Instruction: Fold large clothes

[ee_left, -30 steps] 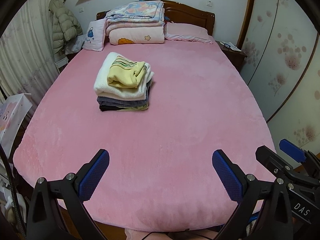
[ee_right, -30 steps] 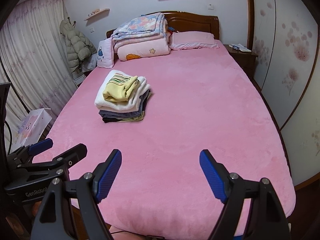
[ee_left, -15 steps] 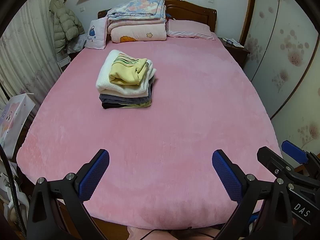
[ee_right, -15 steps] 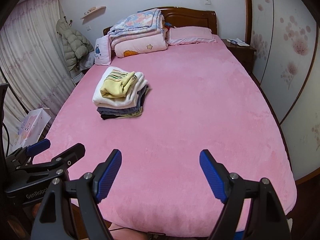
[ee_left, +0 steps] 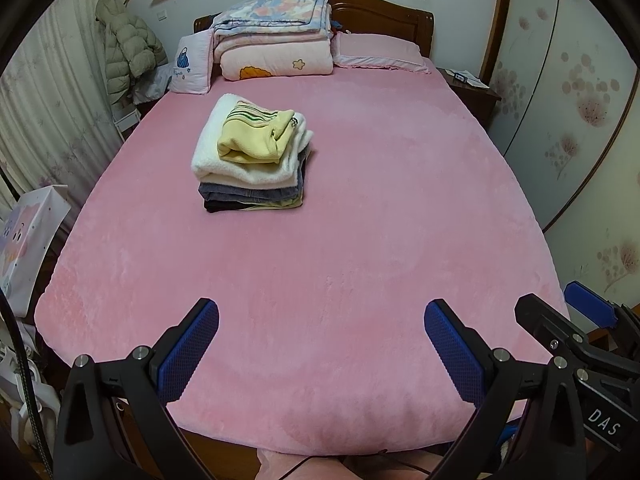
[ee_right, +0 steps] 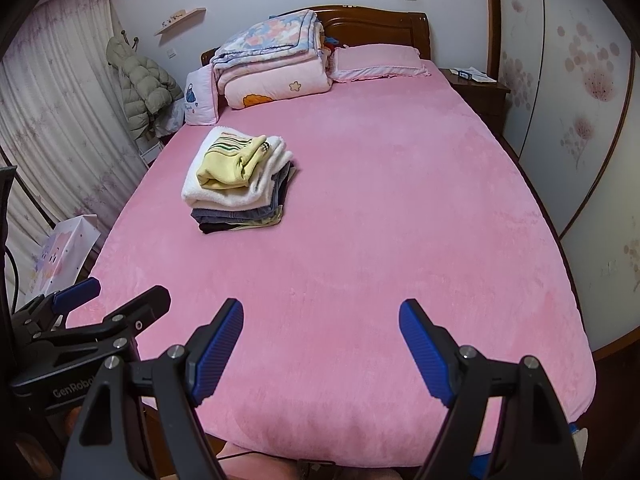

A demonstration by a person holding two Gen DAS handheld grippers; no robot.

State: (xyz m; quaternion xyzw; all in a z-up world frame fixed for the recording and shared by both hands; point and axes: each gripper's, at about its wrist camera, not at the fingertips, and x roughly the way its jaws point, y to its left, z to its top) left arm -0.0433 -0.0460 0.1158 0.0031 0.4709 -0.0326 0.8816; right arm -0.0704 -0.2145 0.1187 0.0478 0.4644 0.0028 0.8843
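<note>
A stack of folded clothes (ee_left: 252,156) lies on the left middle of the pink bed (ee_left: 360,220), with a yellow striped garment on top, then a white fleece, grey and dark pieces below. It also shows in the right wrist view (ee_right: 238,178). My left gripper (ee_left: 322,354) is open and empty above the bed's foot, far from the stack. My right gripper (ee_right: 322,354) is open and empty beside it. Each gripper shows at the edge of the other's view.
Folded quilts (ee_left: 276,44) and a pink pillow (ee_left: 380,50) lie at the wooden headboard. A puffy jacket (ee_left: 128,52) hangs at the left by curtains. A nightstand (ee_left: 472,88) stands at the right. A paper bag (ee_left: 28,240) stands left of the bed.
Both grippers have drawn back and risen a little from the bed, so the stack and headboard sit lower in view. Both stay open. Nothing on the bed moved.
</note>
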